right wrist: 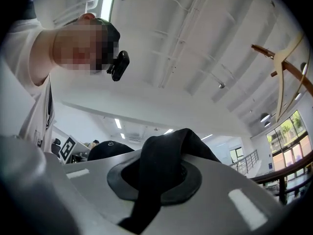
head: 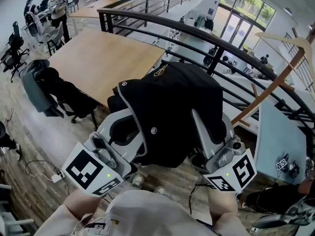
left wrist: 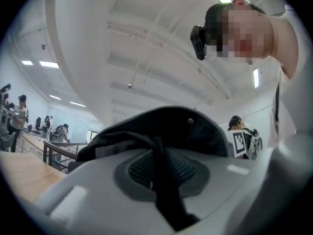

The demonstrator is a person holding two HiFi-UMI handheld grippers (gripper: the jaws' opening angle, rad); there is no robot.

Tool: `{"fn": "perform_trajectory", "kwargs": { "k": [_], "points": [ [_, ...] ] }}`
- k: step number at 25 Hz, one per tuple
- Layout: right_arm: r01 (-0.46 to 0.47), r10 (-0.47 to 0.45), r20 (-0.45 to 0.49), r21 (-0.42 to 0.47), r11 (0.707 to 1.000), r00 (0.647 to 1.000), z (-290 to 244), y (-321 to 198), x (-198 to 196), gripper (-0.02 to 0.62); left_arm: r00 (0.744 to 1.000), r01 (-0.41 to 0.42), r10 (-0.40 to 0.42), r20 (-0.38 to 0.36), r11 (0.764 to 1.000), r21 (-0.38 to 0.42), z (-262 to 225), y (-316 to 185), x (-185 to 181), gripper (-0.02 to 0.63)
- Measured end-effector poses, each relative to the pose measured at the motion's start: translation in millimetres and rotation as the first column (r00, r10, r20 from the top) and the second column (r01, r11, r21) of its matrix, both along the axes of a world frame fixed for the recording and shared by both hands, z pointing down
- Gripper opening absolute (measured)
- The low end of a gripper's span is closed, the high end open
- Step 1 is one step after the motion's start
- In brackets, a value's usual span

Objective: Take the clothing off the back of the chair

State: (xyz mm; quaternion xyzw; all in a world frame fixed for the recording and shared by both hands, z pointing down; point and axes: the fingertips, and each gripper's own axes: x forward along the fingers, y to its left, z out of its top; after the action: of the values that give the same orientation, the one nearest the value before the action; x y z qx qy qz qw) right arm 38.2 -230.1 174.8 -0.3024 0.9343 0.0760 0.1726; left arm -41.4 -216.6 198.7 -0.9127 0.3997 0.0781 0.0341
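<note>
left hand-held gripper [left wrist: 160, 168], right hand-held gripper [right wrist: 156, 174]: each pinching black jacket [head: 172, 107] | tips buried in fabric

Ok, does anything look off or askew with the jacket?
Nothing stands out. The black jacket hangs bunched between the left gripper and right gripper, each shut on a fold of it; no tear or snag shows.

No readable text or numbers; only coded square markers [head: 84, 168] on left gripper [head: 127, 122] and right gripper [head: 197, 119].
</note>
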Motion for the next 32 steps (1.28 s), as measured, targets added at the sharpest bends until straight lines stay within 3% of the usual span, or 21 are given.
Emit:
{"fn": "perform_trajectory", "kwargs": {
  "k": [10, 16, 25, 32],
  "points": [
    [0.224, -0.224, 0.061, 0.013, 0.975, 0.973, -20, 15, -84, 0.037, 0.978, 0.205, -0.207, 0.021, 0.977, 0.061, -25, 34, -81, 0.048],
    [0.329, -0.331, 0.066, 0.033, 0.944, 0.941, -18, 23, -130, 0.037, 0.943, 0.328, -0.33, 0.034, 0.943, 0.057, -25, 50, -123, 0.048],
    [0.462, -0.46, 0.071, -0.009, 0.887, 0.885, 1, 40, -193, 0.037, 0.878, 0.476, -0.475, 0.059, 0.88, 0.004, -6, 80, -179, 0.048],
    [0.509, -0.508, 0.031, -0.088, 0.856, 0.861, 35, 54, -229, 0.037, 0.856, 0.517, -0.514, 0.063, 0.852, -0.086, 29, 98, -209, 0.046]
  ]
}}
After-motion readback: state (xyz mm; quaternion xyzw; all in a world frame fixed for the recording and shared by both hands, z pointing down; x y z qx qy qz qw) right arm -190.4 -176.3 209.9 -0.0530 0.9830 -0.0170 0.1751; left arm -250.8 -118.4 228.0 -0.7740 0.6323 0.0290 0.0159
